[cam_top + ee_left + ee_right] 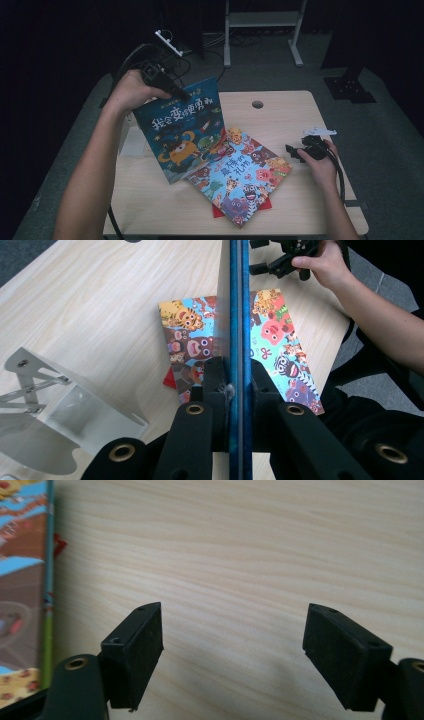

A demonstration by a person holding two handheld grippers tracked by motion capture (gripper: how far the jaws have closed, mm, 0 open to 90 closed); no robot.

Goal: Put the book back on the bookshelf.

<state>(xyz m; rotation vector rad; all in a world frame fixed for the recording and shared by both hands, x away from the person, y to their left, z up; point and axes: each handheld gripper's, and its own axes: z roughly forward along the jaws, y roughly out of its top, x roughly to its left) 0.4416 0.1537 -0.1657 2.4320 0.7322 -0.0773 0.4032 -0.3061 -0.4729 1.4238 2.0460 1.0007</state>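
Left gripper [172, 89] clenching the top edge of the blue book [182, 131], holding it tilted upright over the table [280, 112], lower edge near the colourful book [240, 175] lying flat; right gripper [295, 151] spreading wide, grasping nothing, hovering just beside that flat book.

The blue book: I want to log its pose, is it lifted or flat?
Lifted: the left gripper clamps the blue book by its top edge, tilted.

Left gripper [172, 90] holds blue picture book [182, 132] upright; second picture book [240, 175] lies flat at its right; right gripper [296, 152] apart.
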